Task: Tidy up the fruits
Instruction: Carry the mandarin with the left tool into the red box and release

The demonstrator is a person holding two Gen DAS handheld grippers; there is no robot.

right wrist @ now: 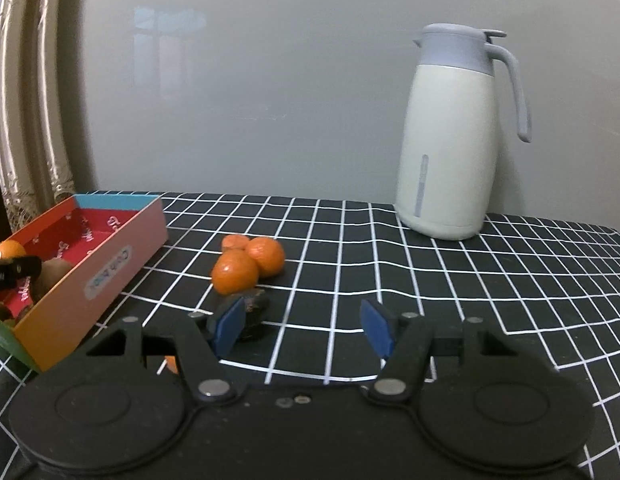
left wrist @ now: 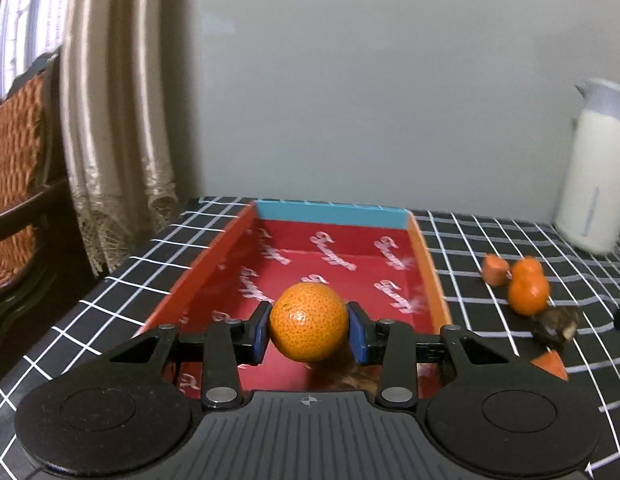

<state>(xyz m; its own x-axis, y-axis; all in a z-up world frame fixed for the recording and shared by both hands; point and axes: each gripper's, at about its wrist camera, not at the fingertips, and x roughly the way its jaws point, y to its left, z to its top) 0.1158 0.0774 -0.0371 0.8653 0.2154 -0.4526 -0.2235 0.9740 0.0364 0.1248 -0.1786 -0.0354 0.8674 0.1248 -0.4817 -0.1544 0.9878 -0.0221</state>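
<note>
The right tool (right wrist: 303,330) hangs open over the checked cloth (right wrist: 430,280), near two tangerines (right wrist: 234,271).

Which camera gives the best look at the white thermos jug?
The right wrist view: the thermos jug stands whole there, with lid, spout and handle sharp. The left wrist view catches only part of it, blurred at the right edge.

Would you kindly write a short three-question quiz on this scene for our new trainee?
1. True or false: the left tool holds an orange over the red box.
2. What stands near the wall on the checked cloth: A) a kettle, B) a jug, C) a vase?
3. Fill in: the right tool is ____ and holds nothing.

Key: 1 true; 2 B; 3 open.
</note>
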